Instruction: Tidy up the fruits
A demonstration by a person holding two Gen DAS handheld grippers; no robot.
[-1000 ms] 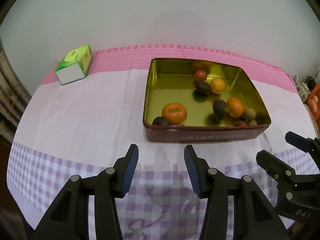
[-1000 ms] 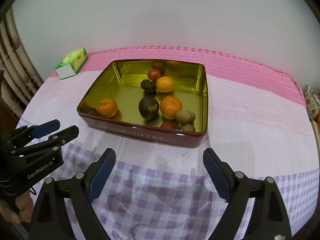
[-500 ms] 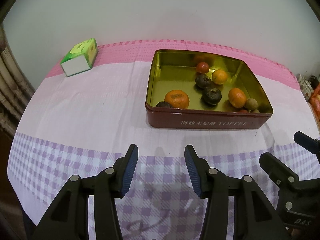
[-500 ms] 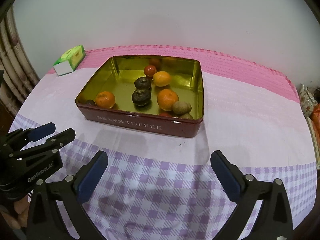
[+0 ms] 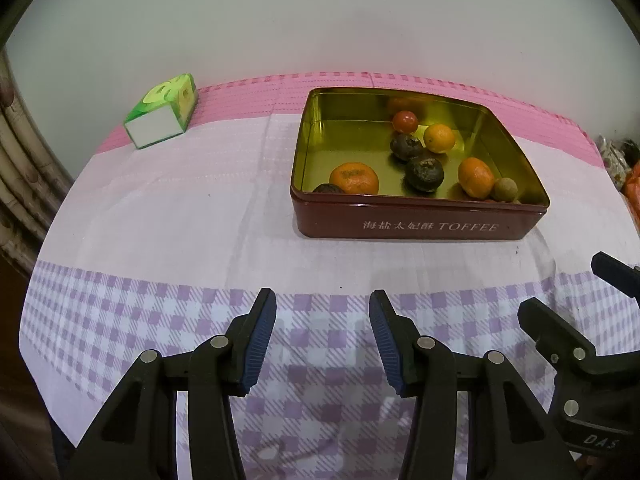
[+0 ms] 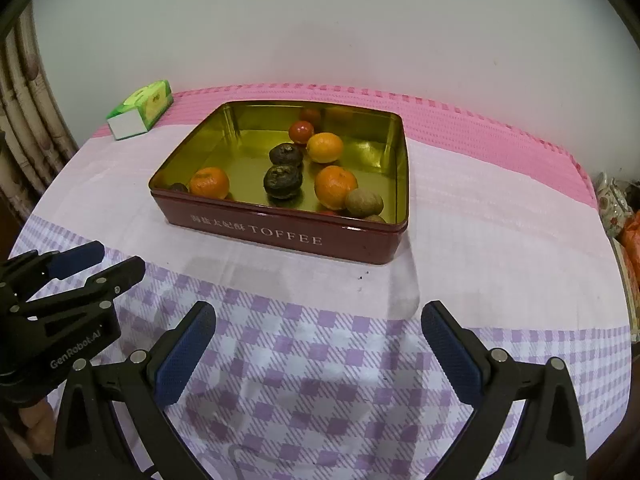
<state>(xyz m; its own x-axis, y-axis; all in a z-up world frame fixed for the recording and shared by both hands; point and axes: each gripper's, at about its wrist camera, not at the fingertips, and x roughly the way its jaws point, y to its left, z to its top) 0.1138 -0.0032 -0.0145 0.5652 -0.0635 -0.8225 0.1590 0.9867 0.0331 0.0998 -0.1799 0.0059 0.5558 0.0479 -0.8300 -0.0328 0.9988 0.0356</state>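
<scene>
We hold both tools released above the near edge of the bench, with the fruits inside the tin.

Our left tool (image 5: 322, 334) has its jaws parted a modest way with nothing between them. Our right tool (image 6: 319, 354) has just been opening and now stands spread wide, also empty. Both point down at the checked cloth (image 6: 320, 368), short of the tin (image 6: 288, 236). The tin, red outside, gold inside and marked TOFFEE, sits toward the far edge of the bench. In it lie three oranges (image 6: 335, 186), a small red fruit (image 6: 301, 132) near its far wall, two dark wrinkled fruits (image 6: 282, 181) at the middle and a brown fruit (image 6: 364, 202) against its near wall. A green box (image 5: 162, 116) lies at the far left corner, well apart from the tin.
</scene>
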